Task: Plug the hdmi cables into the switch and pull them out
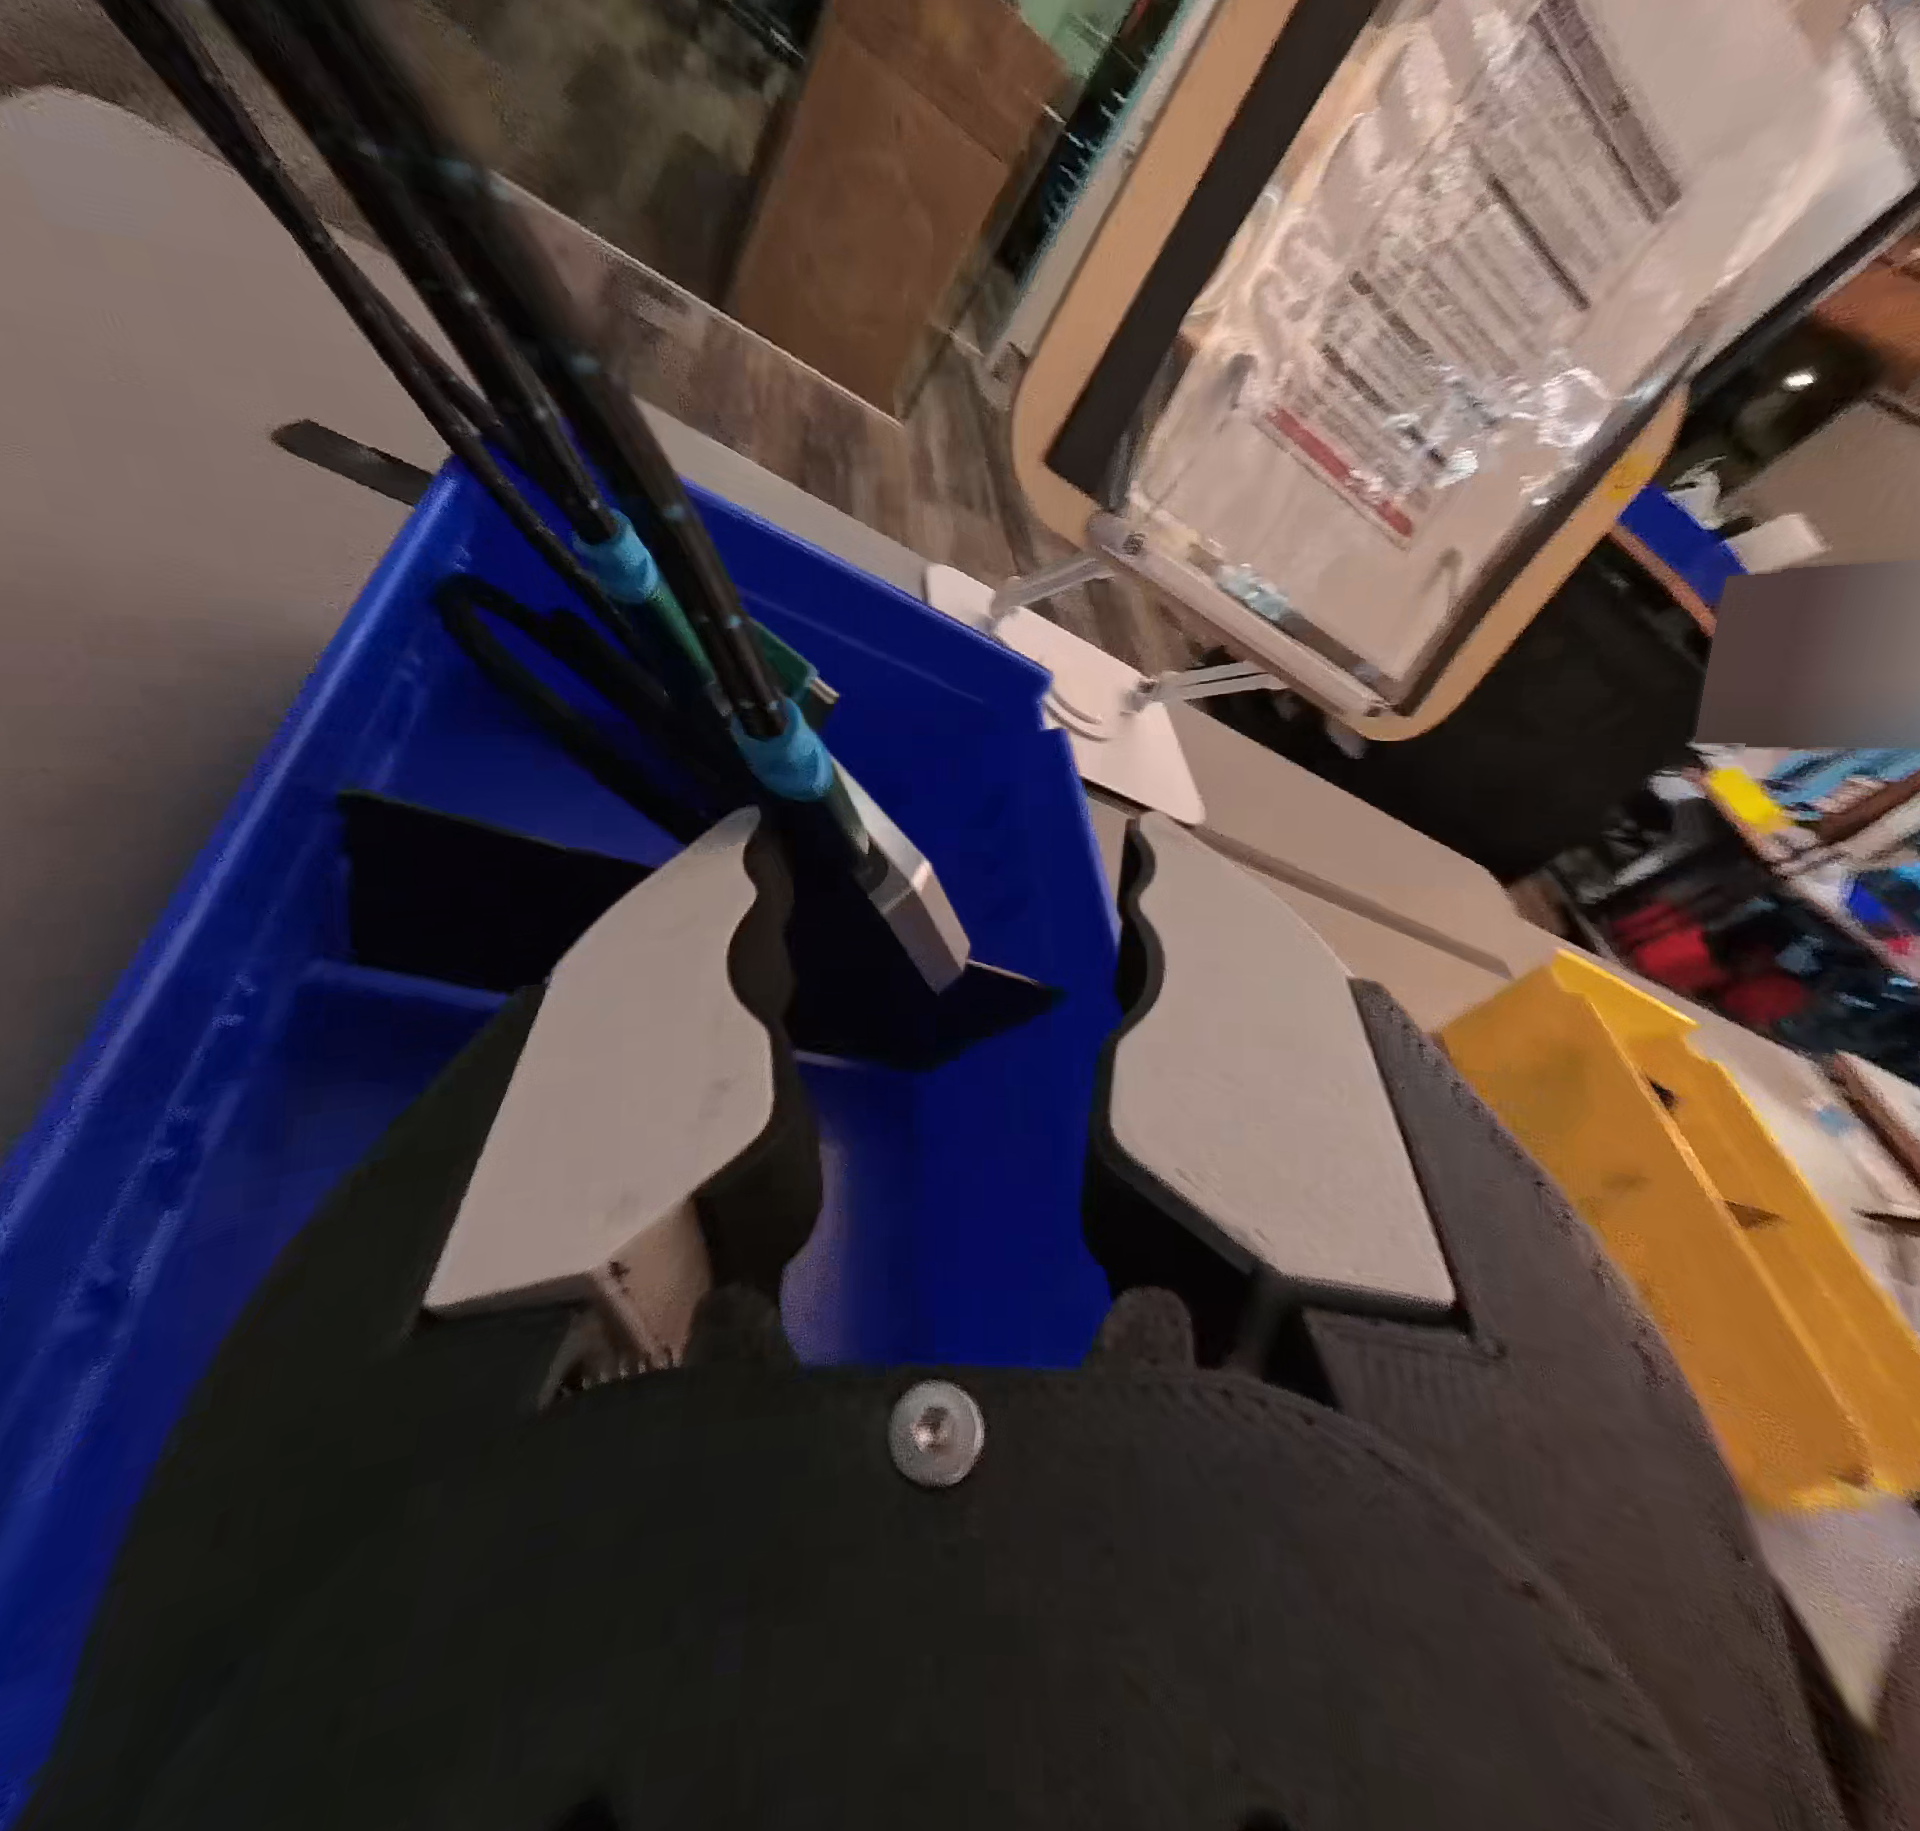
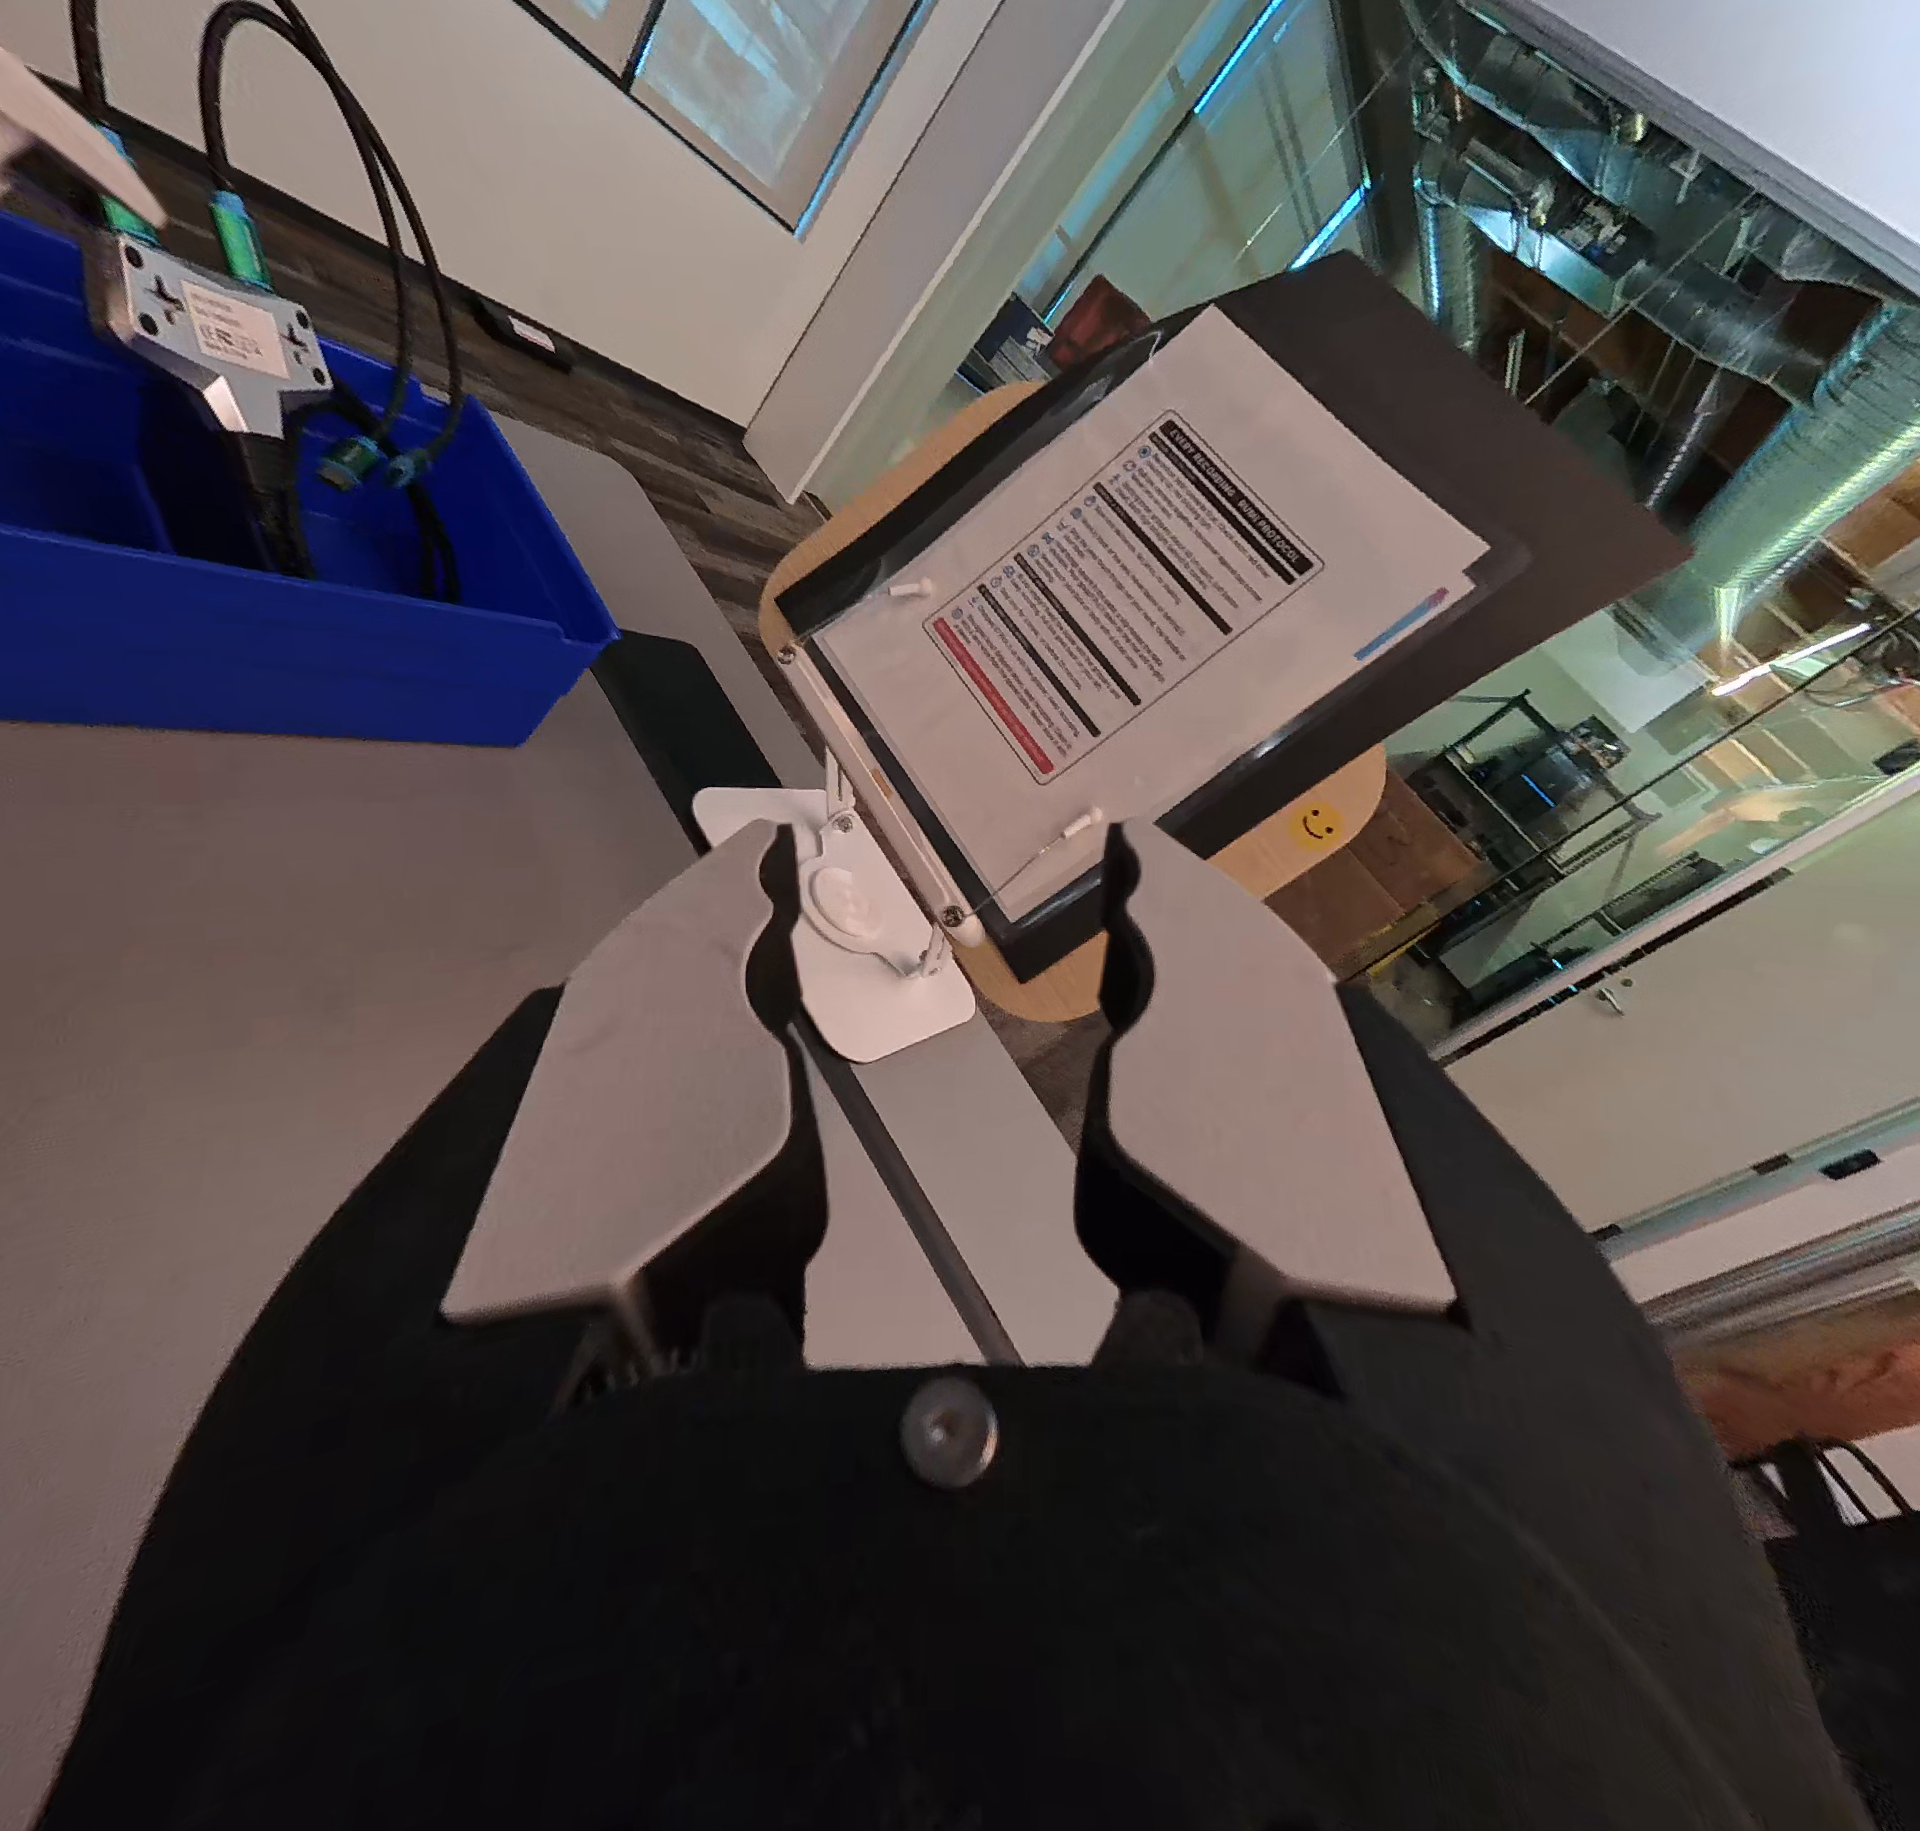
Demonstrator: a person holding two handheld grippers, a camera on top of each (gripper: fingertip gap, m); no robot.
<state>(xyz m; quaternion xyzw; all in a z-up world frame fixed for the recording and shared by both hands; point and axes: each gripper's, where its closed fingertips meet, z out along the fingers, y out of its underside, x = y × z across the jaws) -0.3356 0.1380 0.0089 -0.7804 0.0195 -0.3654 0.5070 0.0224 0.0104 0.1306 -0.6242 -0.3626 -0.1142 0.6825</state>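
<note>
A silver HDMI switch (image 1: 914, 903) hangs over the blue bin (image 1: 208, 1054), with black braided cables (image 1: 447, 254) with teal collars plugged into it and looping upward. My left gripper (image 1: 945, 831) is open above the bin. The switch is just beyond the tip of its left finger (image 1: 644, 1054) and is not clamped. The right wrist view shows the switch (image 2: 208, 327) with two cables (image 2: 384, 181) in its top and a short lead running down into the blue bin (image 2: 312, 659). My right gripper (image 2: 940, 836) is open and empty over the grey table (image 2: 260, 950).
A framed instruction sheet on a white stand (image 2: 1122, 586) rises at the table's far edge, also in the left wrist view (image 1: 1403, 327). A yellow bin (image 1: 1662, 1210) sits right of the blue one. Black dividers (image 1: 468, 888) split the blue bin. Glass walls lie beyond. One gripper's finger ends stand about 40 cm off the other's.
</note>
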